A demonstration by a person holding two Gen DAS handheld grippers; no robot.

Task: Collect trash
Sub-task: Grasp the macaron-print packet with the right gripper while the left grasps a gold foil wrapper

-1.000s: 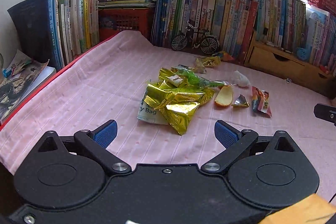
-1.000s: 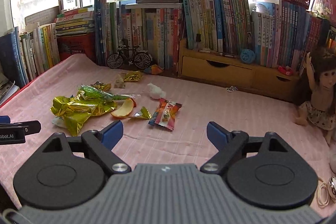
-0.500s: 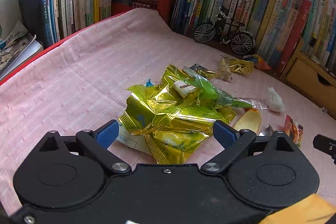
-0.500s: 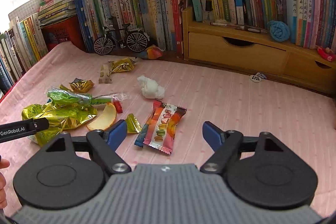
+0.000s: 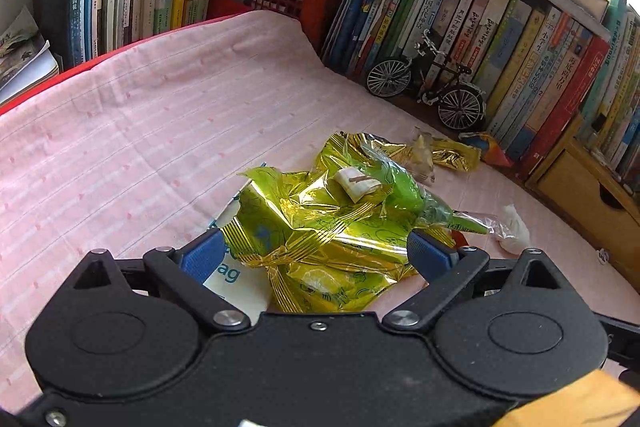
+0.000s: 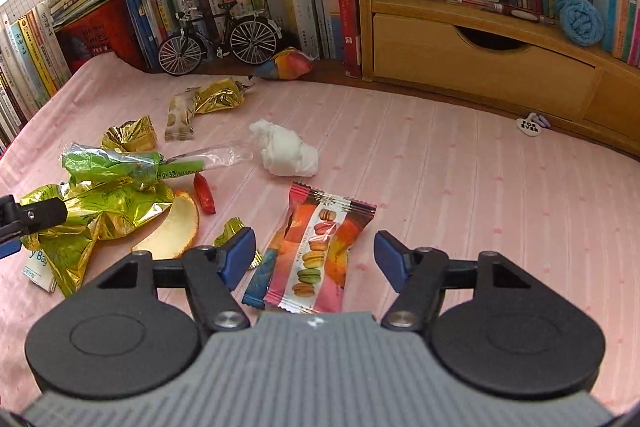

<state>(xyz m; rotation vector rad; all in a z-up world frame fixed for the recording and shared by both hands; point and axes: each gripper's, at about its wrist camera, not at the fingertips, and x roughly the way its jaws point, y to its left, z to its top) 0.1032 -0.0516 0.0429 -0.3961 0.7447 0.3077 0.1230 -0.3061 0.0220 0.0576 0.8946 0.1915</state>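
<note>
Between the spread jaws of the right hand-held gripper (image 6: pixel 316 255), which have just been closing, the macaron wrapper (image 6: pixel 316 251) is lying flat, unpinched. Looking light, thin, slippery; taking its middle seems best. Left hand-held gripper (image 5: pixel 316 255) is straddling the crinkly gold wrappers (image 5: pixel 320 227), spread.

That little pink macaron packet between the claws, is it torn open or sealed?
Apparently sealed: the macaron packet lies flat on the pink cloth, both crimped ends intact, no tear visible.

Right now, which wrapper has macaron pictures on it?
The pink wrapper lying flat between the right gripper's open jaws. The others are gold, green or red, with no macarons.
</note>
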